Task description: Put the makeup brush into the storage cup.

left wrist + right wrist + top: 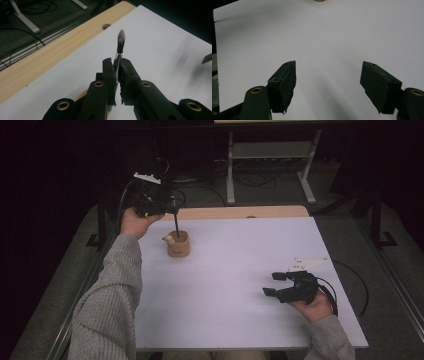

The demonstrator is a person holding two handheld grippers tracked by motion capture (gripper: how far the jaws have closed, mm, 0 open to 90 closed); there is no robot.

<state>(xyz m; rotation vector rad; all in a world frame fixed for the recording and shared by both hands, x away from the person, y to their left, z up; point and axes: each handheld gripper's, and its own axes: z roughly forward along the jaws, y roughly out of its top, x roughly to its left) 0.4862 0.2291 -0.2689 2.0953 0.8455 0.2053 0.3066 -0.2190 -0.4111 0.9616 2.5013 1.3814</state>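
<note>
A small tan wooden cup (179,247) stands at the far left of the white table top (235,270), with a small pale item at its left rim. My left gripper (173,212) hovers just above it, shut on a thin dark brush (176,226) that hangs down into the cup's mouth. In the left gripper view the jaws (117,68) clamp the brush's metal collar and its dark bristles (121,40) stick out beyond them. My right gripper (273,284) rests low at the near right, open, with nothing between its jaws (328,82).
A bare wooden strip (235,212) with a round hole (106,26) runs along the table's far edge. Beyond it stand a metal desk frame (270,150) and floor cables. The cup's edge (319,0) shows at the top of the right gripper view.
</note>
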